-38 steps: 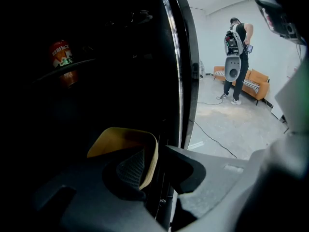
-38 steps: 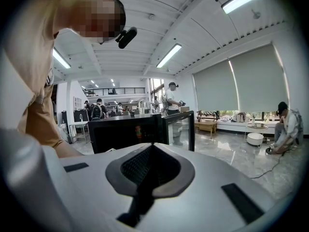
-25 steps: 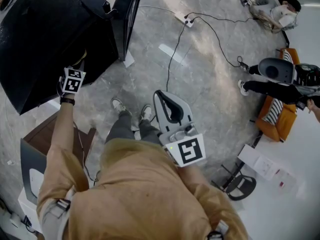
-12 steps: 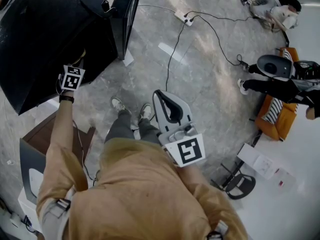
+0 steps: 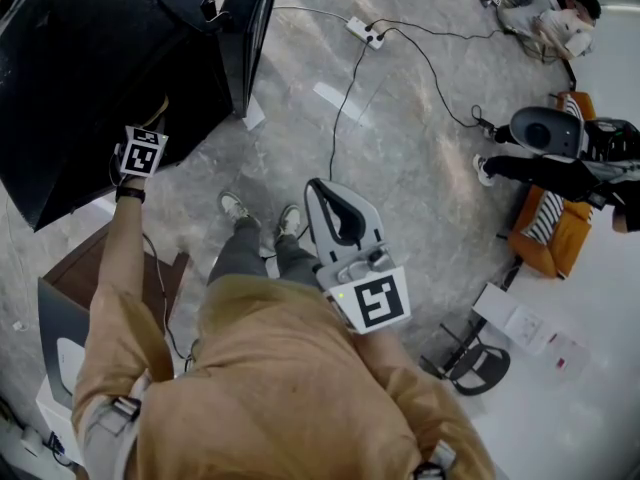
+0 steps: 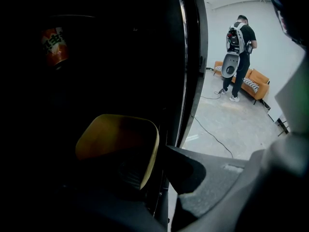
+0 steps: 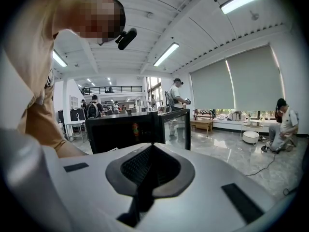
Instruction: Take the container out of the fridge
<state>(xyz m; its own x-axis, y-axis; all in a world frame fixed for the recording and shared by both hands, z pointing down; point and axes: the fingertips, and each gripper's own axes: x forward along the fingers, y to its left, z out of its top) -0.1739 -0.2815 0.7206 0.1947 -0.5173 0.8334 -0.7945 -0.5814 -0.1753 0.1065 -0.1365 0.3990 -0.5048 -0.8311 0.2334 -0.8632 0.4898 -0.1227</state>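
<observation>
Container (image 6: 116,141), yellow with rounded corners, is seen just inside the fridge (image 5: 90,68), low and close to the open side, where little light reaches it. It is grasped by the left claw (image 6: 137,170): one jaw is pressed against the container's near rim, while the other is mostly lost in shadow on its far side. The grip appears to have been taken at the rim because that is the part nearest the opening. A printed can (image 6: 54,46) is left standing deeper in the fridge, well apart from the container, so it is not likely to be disturbed.

The fridge door (image 5: 250,28) is swung wide, which leaves a clear way out past its edge. The step in hand is judged to be the withdrawal itself, the container not yet being clear of the fridge. Care is called for near the door frame, beside which the container's rim is held.

The right claw (image 5: 335,208) is clenched on nothing and is kept raised in front of the person's chest, away from the fridge, presumably so that the left arm is not hindered.
</observation>
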